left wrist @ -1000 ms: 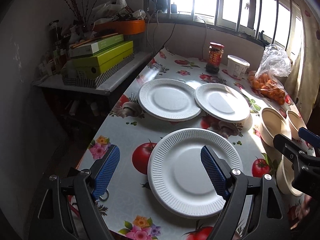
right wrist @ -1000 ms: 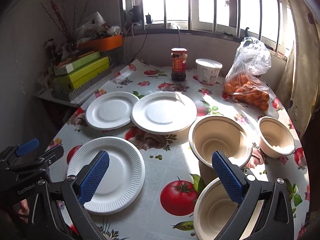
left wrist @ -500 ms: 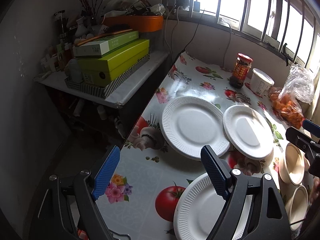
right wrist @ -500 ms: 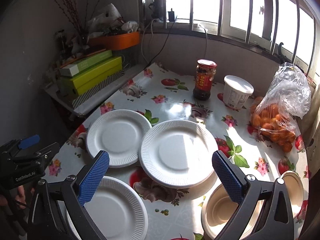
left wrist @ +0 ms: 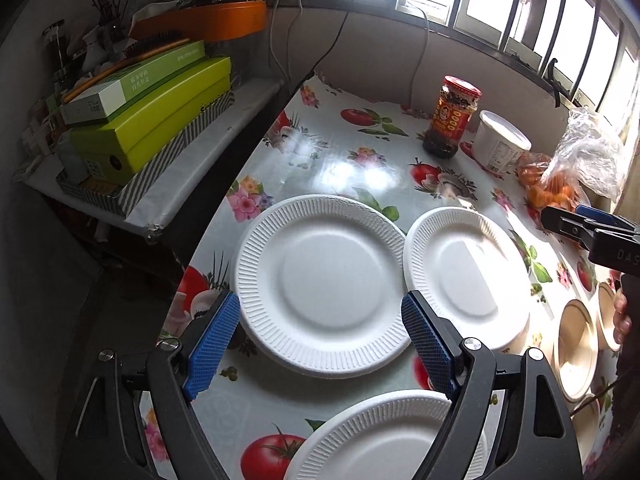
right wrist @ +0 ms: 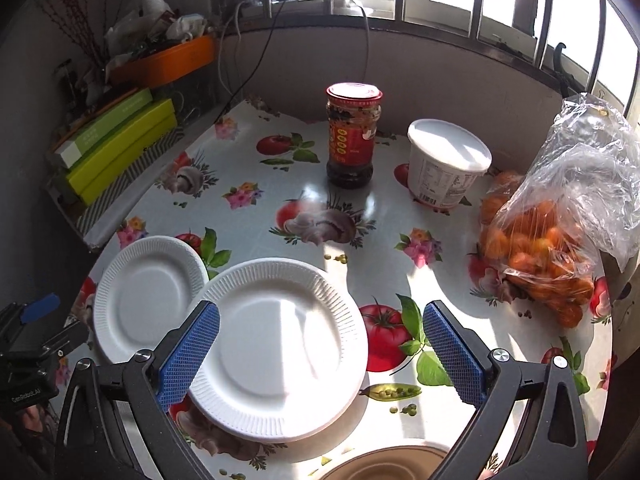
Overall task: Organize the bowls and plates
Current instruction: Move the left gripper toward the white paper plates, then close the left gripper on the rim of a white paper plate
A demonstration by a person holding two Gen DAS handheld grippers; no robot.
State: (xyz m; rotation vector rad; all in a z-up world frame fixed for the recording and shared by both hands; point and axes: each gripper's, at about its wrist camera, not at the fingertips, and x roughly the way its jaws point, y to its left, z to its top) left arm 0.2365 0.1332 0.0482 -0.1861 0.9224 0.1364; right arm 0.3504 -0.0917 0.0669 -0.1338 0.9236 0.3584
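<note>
Three white paper plates lie on the tomato-print table. In the left wrist view the far-left plate (left wrist: pixel 320 284) sits between the fingers of my open left gripper (left wrist: pixel 320 344), just above its near rim. A second plate (left wrist: pixel 468 276) lies to its right, a third (left wrist: pixel 384 436) nearest. Beige bowls (left wrist: pixel 576 352) stand at the right edge. In the right wrist view my open right gripper (right wrist: pixel 320 356) hovers over the middle plate (right wrist: pixel 280 344), beside the left plate (right wrist: pixel 148 296). A bowl rim (right wrist: pixel 384 464) shows at the bottom.
A red sauce jar (right wrist: pixel 352 136), a white lidded tub (right wrist: pixel 448 164) and a bag of oranges (right wrist: pixel 548 248) stand at the back of the table. Green boxes (left wrist: pixel 148 120) are stacked on a side shelf at left. The table's left edge (left wrist: pixel 208 224) drops off.
Both grippers have moved forward over the table toward the two far plates. The near plate and bowls have slid to the bottom of the views. Both stay open.
</note>
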